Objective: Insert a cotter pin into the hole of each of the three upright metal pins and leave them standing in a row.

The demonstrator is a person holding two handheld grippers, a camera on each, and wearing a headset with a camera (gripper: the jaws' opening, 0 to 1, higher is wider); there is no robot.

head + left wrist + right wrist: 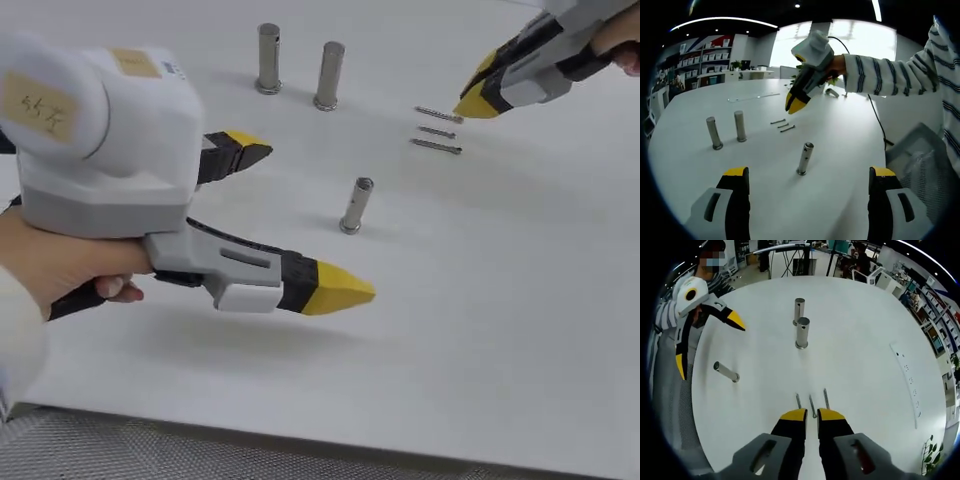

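Three upright metal pins stand on the white table: two side by side at the back point(268, 58) point(329, 75), and a third point(356, 205) alone nearer me. To their right lie three cotter pins point(437, 132) in a small stack of parallel lines. My left gripper point(300, 220) is wide open and empty, its jaws pointing at the near pin point(804, 158) from a short distance. My right gripper point(478, 103) hovers just behind the cotter pins point(811, 405). Its jaws are together with only a thin slit between them and hold nothing.
The table's front edge point(300, 440) runs along the bottom of the head view, with grey floor below. A flat strip point(907, 377) lies on the table's far side. Bare tabletop surrounds the pins.
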